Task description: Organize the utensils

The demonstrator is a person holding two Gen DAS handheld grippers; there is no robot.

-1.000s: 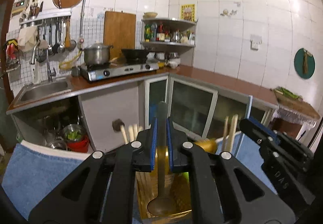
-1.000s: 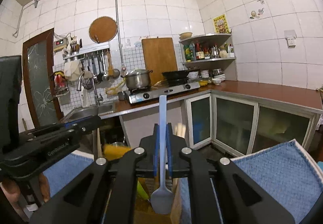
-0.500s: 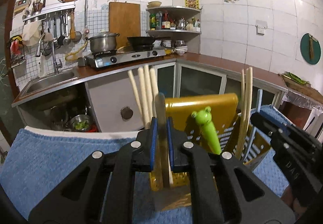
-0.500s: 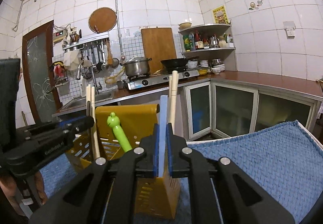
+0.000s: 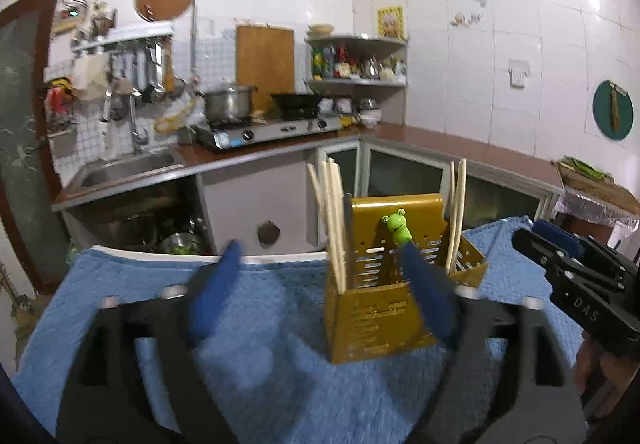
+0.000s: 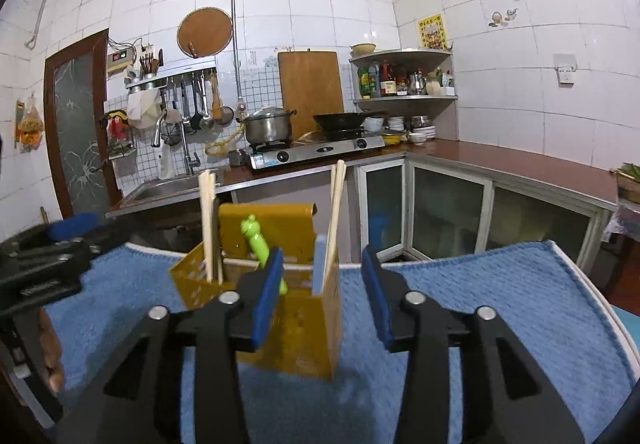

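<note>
A yellow utensil holder (image 5: 380, 308) (image 6: 296, 324) stands on a blue towel (image 5: 256, 364) (image 6: 500, 304). It holds pale chopsticks (image 5: 332, 220) (image 6: 208, 224), a green frog-topped utensil (image 5: 396, 224) (image 6: 256, 240), a dark spoon handle (image 6: 216, 240) and a light blue spoon handle (image 6: 319, 264). My left gripper (image 5: 316, 296) is open and empty just in front of the holder. My right gripper (image 6: 320, 296) is open and empty, its jaws to either side of the holder's near right corner. Each gripper shows at the edge of the other's view.
The towel covers a table with a white edge (image 6: 592, 284). Behind it is a kitchen counter (image 6: 500, 160) with a sink (image 5: 124, 168), a gas stove (image 6: 316, 152), a pot (image 6: 268, 126) and glass-door cabinets (image 6: 448, 204).
Both grippers lowered their spoons into the holder, then opened and let go. The spoons now stand in the holder. Both grippers have drawn back a little.
</note>
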